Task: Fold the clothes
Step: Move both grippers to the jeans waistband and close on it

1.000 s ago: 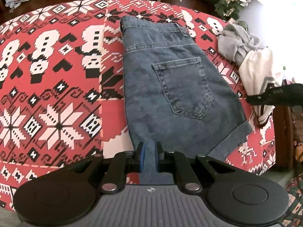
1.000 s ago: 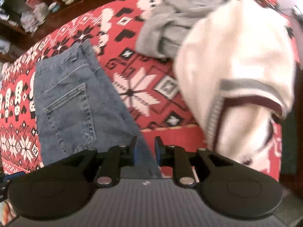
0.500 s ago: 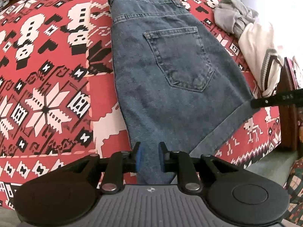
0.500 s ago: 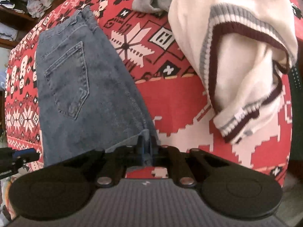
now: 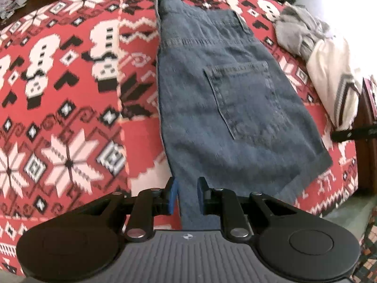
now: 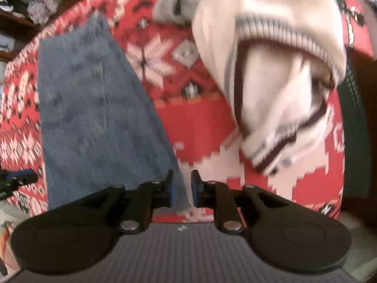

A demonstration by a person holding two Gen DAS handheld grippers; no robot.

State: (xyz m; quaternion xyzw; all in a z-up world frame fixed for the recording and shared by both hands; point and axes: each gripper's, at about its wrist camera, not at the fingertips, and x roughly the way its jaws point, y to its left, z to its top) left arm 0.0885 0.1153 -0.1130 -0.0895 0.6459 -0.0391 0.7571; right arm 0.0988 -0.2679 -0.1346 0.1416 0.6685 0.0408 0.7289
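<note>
One pair of denim shorts is lying flat on a red patterned cloth, back pocket facing up, waistband at the far end and hem toward both cameras. In the left wrist view, at far left, small items are sitting on a dark shelf beyond the cloth, too small to identify. The left gripper is sitting at the near left corner of the hem; its jaws are standing apart with a strip of denim running between them, and the blue pads are not pressing the fabric. To the right of the shorts, two more garments are lying in a heap: one grey garment and one cream sweater with grey and maroon trim, the two touching. Their shapes are bunched and partly cut off by the frame edge. A dark bar at the far right edge is partly showing; what it is cannot be told.

The right wrist view is blurred. The shorts are filling its left half, pocket stitching barely readable. The right gripper is sitting at the near right corner of the hem, jaws parted with the denim edge lying between them, not clamped. The sweater is looming at right, the grey garment behind it, mostly hidden
</note>
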